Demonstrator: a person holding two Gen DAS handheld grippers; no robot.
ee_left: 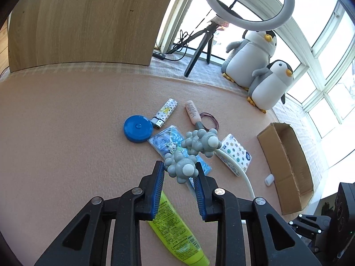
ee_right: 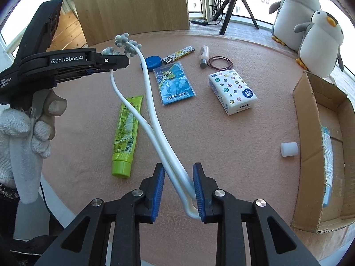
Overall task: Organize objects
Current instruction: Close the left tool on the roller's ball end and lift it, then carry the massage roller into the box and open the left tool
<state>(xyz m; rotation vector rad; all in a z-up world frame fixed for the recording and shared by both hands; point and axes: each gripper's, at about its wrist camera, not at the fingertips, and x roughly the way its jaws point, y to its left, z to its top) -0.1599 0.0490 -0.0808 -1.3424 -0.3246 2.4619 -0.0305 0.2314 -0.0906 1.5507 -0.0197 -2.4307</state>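
A white two-armed massager (ee_right: 172, 159) with grey knobbly heads hangs above the pink mat. My left gripper (ee_left: 179, 166) is shut on one grey head (ee_left: 184, 169); the other head (ee_left: 203, 143) sticks out free just beyond. In the right wrist view the left gripper (ee_right: 119, 63) is at upper left, held by a gloved hand. My right gripper (ee_right: 178, 168) is open, and the massager's bent handle end lies between its fingers, against the right pad. On the mat lie a green tube (ee_right: 126, 133), a blue packet (ee_right: 176, 84) and a tissue pack (ee_right: 231, 92).
Farther back lie a blue tape measure (ee_right: 153, 61), a lighter (ee_right: 178, 54), a small bottle (ee_right: 203, 55) and rubber bands (ee_right: 220, 63). An open cardboard box (ee_right: 310, 119) stands at the right, with a white cylinder (ee_right: 289, 149) beside it. Plush penguins (ee_right: 319, 42) and a wooden board (ee_right: 133, 6) line the back.
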